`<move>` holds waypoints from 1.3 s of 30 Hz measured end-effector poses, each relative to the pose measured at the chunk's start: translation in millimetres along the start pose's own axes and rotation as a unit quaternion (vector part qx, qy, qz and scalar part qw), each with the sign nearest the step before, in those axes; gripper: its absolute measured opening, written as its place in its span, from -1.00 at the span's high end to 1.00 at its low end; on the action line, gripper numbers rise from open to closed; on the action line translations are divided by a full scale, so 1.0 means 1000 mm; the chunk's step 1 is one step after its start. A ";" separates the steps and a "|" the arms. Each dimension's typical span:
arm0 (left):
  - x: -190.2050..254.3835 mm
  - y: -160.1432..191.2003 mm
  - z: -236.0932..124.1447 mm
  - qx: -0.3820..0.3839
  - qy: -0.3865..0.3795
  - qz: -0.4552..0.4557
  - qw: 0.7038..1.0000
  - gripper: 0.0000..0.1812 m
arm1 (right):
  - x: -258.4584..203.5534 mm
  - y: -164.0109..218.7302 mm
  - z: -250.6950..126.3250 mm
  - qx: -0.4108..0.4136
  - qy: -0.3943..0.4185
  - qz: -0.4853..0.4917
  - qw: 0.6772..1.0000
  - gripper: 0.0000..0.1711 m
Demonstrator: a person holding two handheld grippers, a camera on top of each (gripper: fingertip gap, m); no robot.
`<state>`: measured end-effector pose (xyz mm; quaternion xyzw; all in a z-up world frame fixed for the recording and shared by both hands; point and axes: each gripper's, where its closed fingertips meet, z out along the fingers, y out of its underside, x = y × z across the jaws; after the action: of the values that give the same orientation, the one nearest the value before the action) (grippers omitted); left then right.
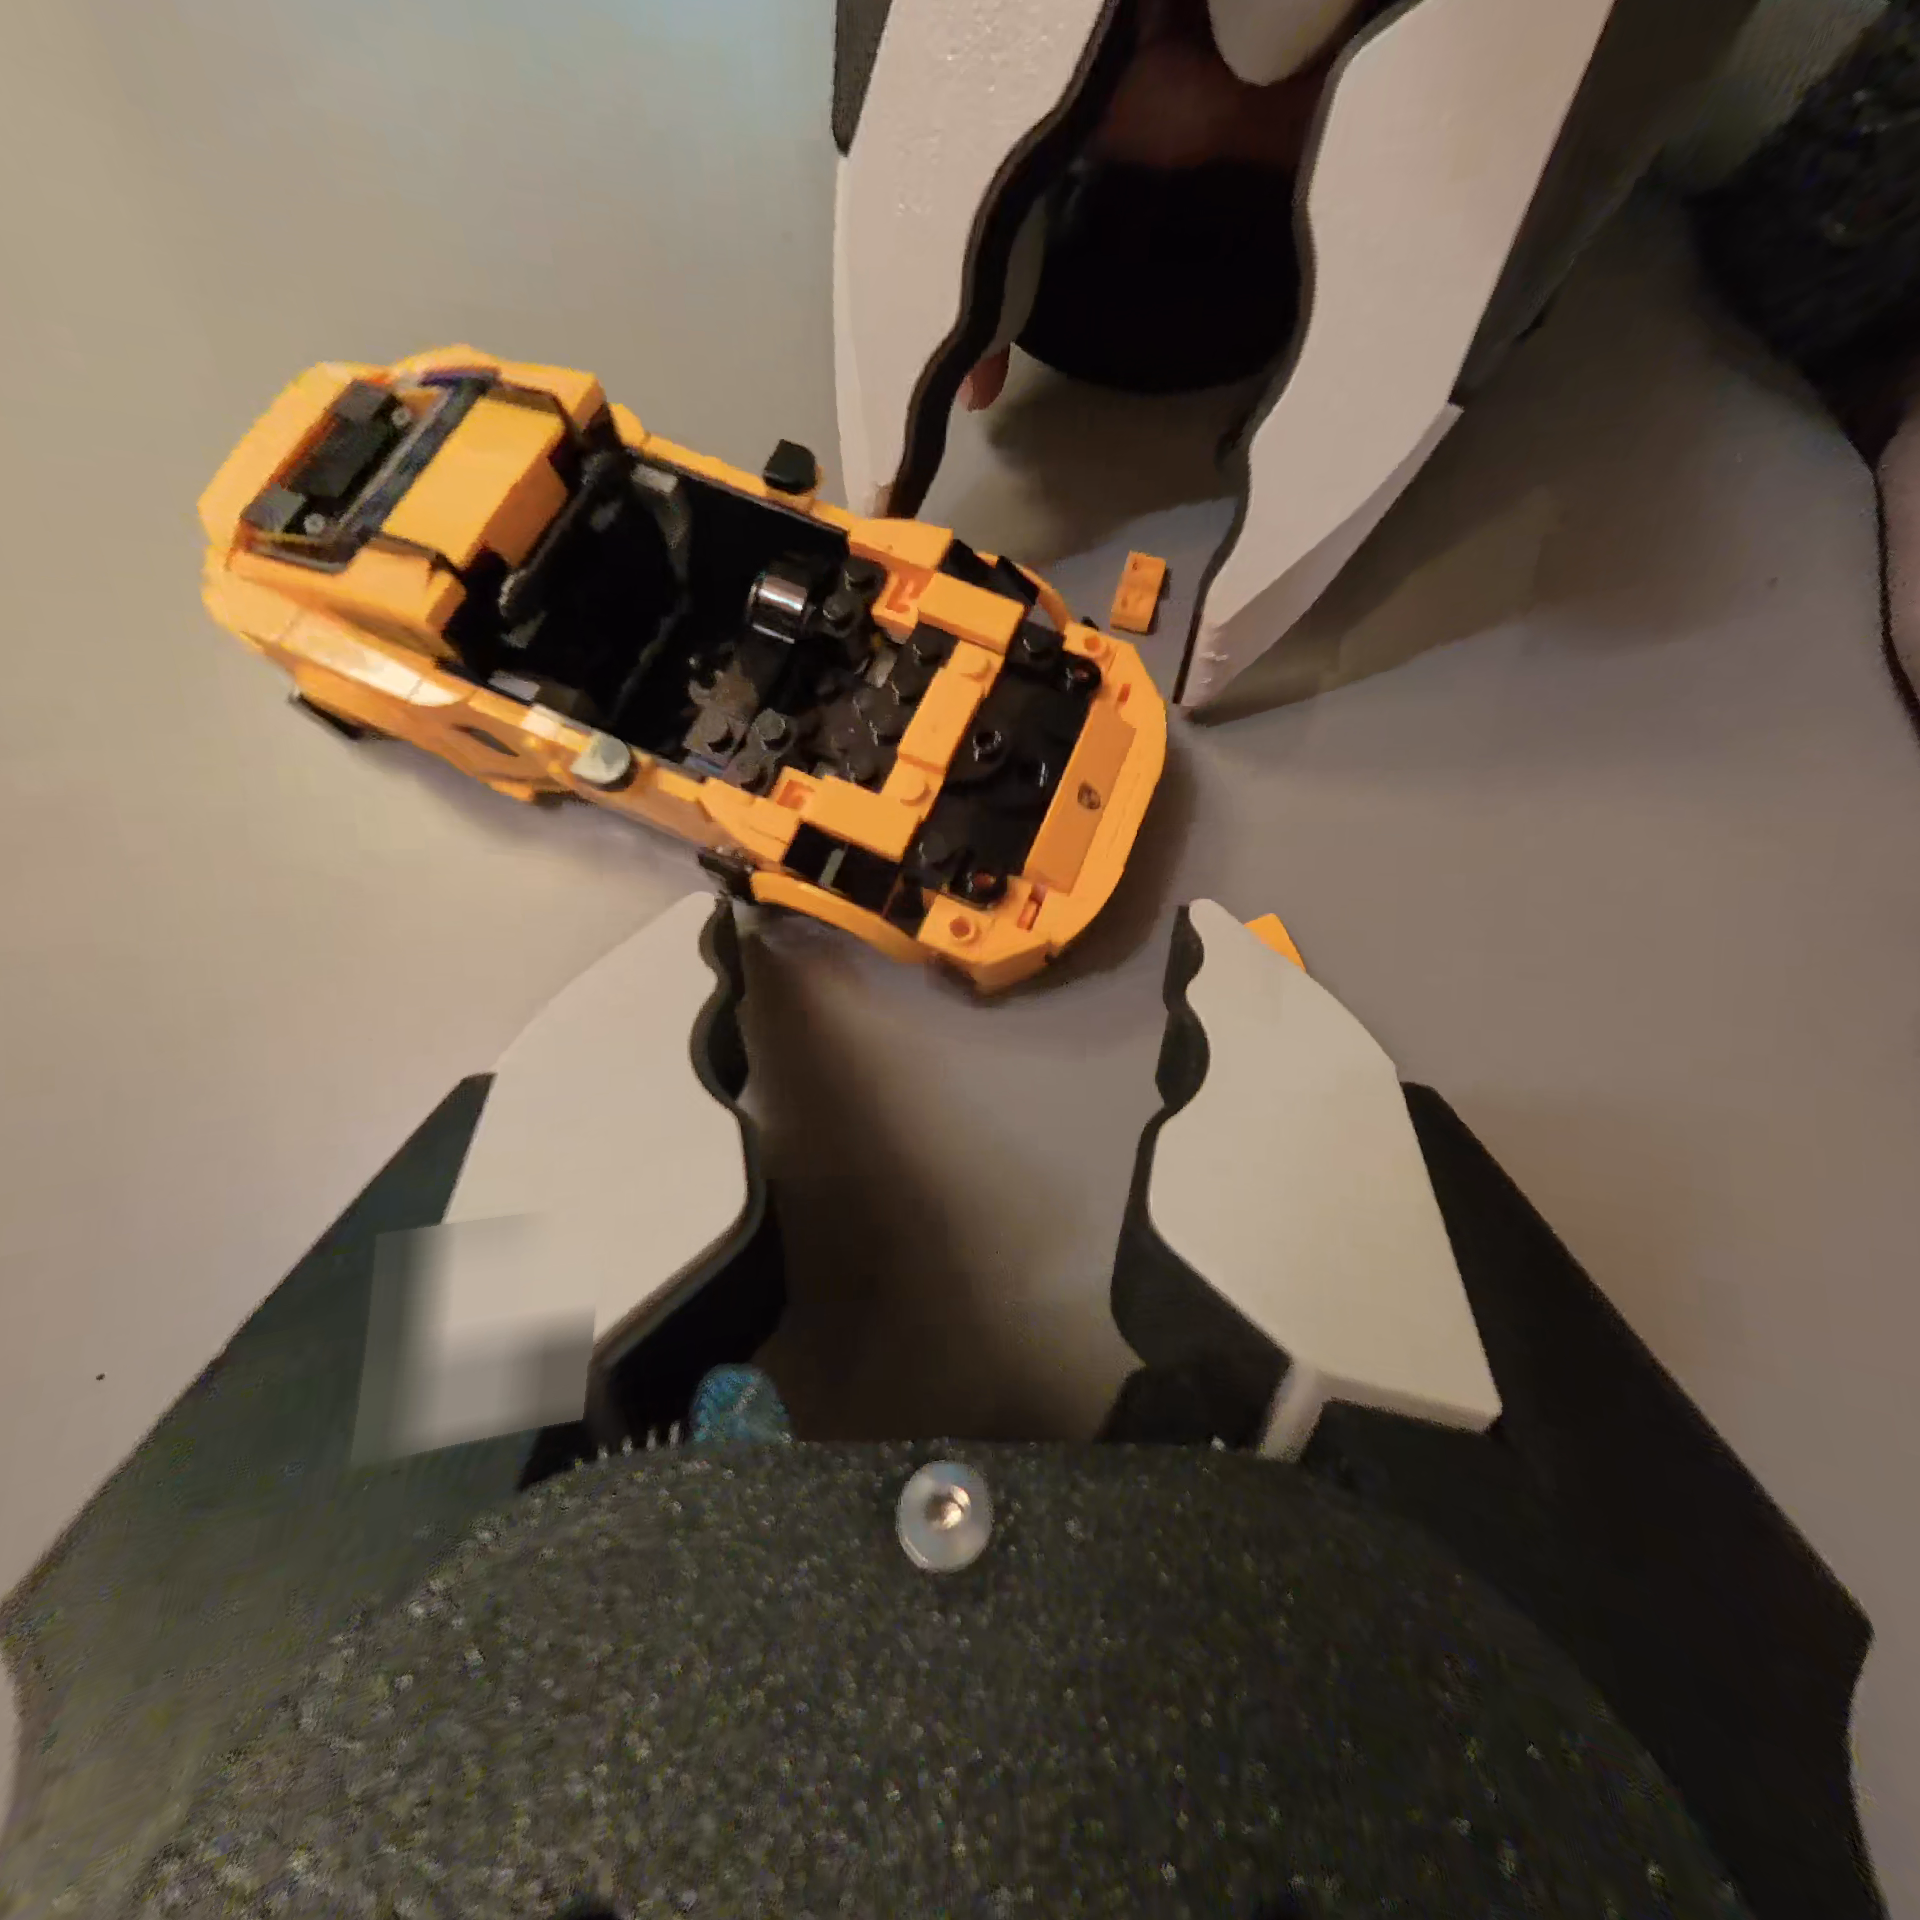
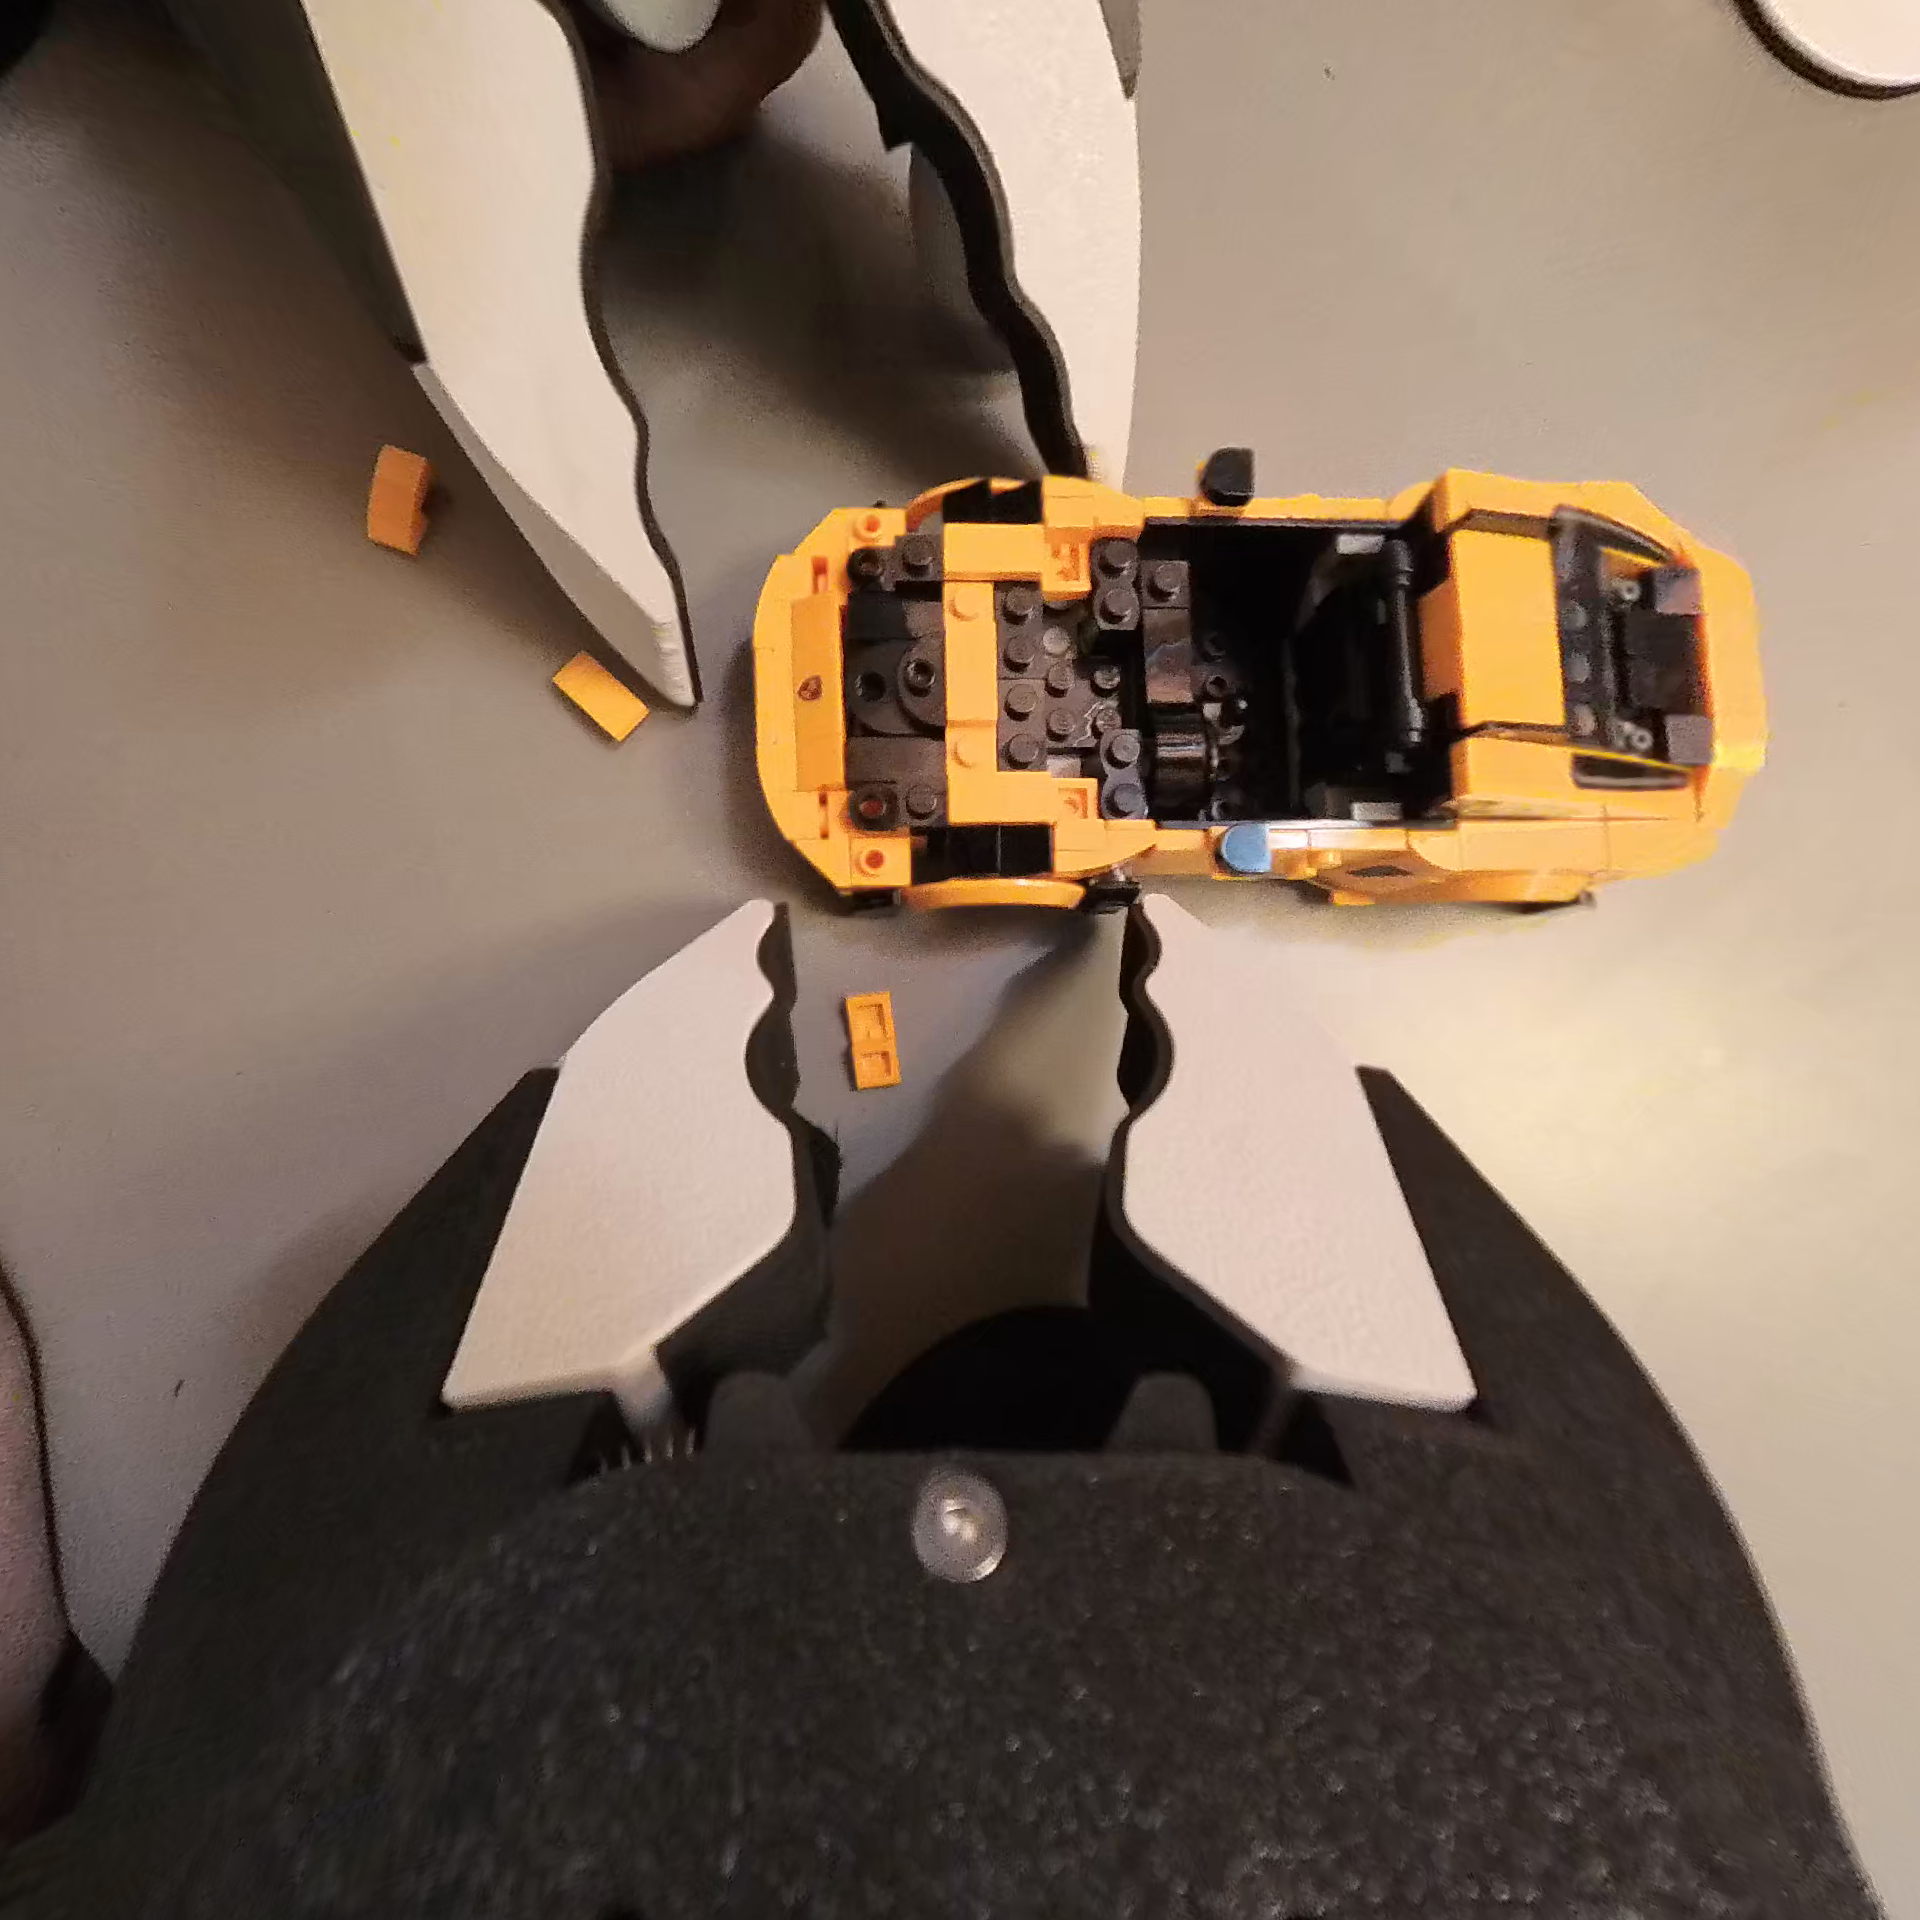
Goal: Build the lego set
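Both claws are being held wide apart and empty over the smooth grey table (image 2: 1558, 1143). Between the white fingers of the right gripper (image 2: 951, 914), a small orange studded plate (image 2: 871, 1039) is lying. Just beyond, the half-built orange and black brick car (image 2: 1247, 686) is resting roofless, studs exposed. Opposite, the left gripper (image 1: 951, 914) is being flanked by two orange sloped bricks (image 2: 601, 694) near the car's nose.

A white round object (image 2: 1839, 42) is cut off at the corner; its kind is unclear.
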<state>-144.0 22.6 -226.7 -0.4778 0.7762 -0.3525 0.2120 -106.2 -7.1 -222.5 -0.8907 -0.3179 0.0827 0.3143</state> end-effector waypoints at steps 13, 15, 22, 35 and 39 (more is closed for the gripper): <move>-0.008 -0.001 0.002 -0.002 -0.010 0.005 1.000 0.20 | 0.079 -0.017 -0.033 0.093 -0.072 -0.015 0.993 -0.01; -0.007 -0.001 0.002 -0.003 -0.009 0.004 1.000 0.17 | 0.094 -0.016 -0.022 0.074 -0.136 -0.029 0.988 -0.13; -0.008 -0.003 0.007 -0.007 -0.013 -0.018 1.000 0.13 | 0.079 -0.023 0.013 0.040 -0.285 -0.088 0.954 -0.25; -0.004 -0.005 0.009 -0.008 -0.003 -0.004 1.000 0.16 | 0.079 -0.021 0.020 0.029 -0.243 -0.124 0.962 -0.20; -0.005 -0.004 0.009 -0.008 -0.003 -0.006 1.000 0.17 | 0.080 -0.020 0.020 0.025 -0.240 -0.121 0.963 -0.21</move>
<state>-133.2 22.6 -229.4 -0.4849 0.7757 -0.3461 0.2082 -60.9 64.2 -221.6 -0.7916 -0.4869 0.2633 0.2589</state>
